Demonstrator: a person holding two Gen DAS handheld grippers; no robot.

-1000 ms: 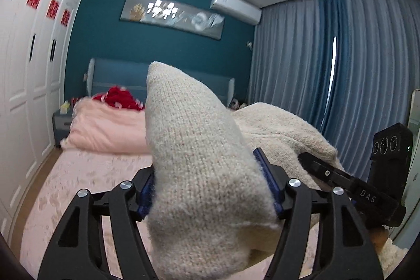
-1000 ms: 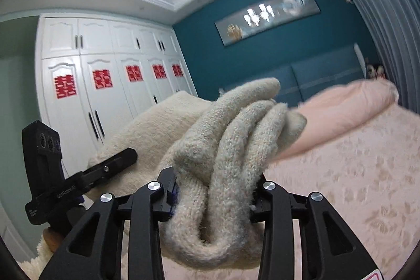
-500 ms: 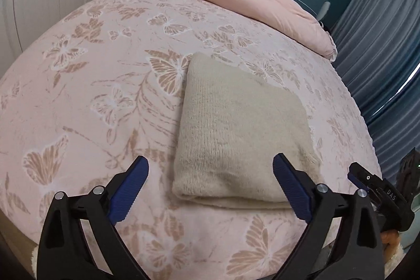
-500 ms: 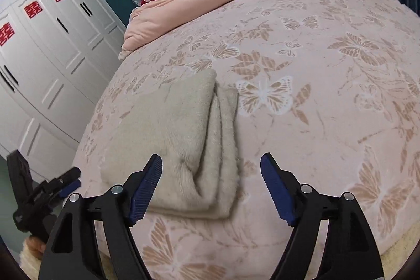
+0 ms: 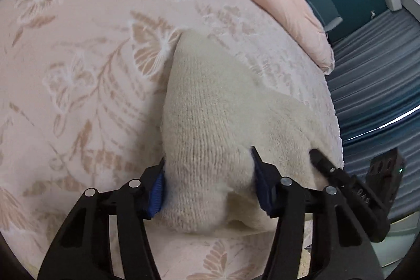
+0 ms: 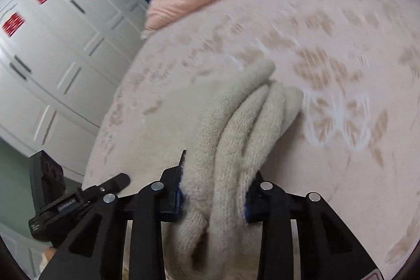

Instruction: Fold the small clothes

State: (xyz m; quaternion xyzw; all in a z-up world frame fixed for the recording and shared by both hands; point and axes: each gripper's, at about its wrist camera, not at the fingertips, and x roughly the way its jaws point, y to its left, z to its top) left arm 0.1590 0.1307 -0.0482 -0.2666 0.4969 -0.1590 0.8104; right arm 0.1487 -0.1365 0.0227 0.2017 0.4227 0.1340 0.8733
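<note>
- Two grippers each clamped one near corner of the cream knit garment (image 5: pixel 210 122), which lay folded on the butterfly-print bedspread (image 5: pixel 78 70).
- At 6 o'clock in its view, the left gripper (image 5: pixel 207 190) pinched a single smooth fold, likely to keep that edge square.
- At 6 o'clock, the right gripper (image 6: pixel 212 196) squeezed several stacked layers (image 6: pixel 252 122); motion blur hid finer detail.

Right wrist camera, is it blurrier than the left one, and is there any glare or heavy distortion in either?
Right wrist view: motion-smeared, the bedspread pattern and wardrobe streaked, while the knit garment near the right gripper stays fairly crisp. Left wrist view: sharper, knit texture clear at the left gripper. Both: strong fisheye bending, dark corners, soft even light, no glare.
</note>
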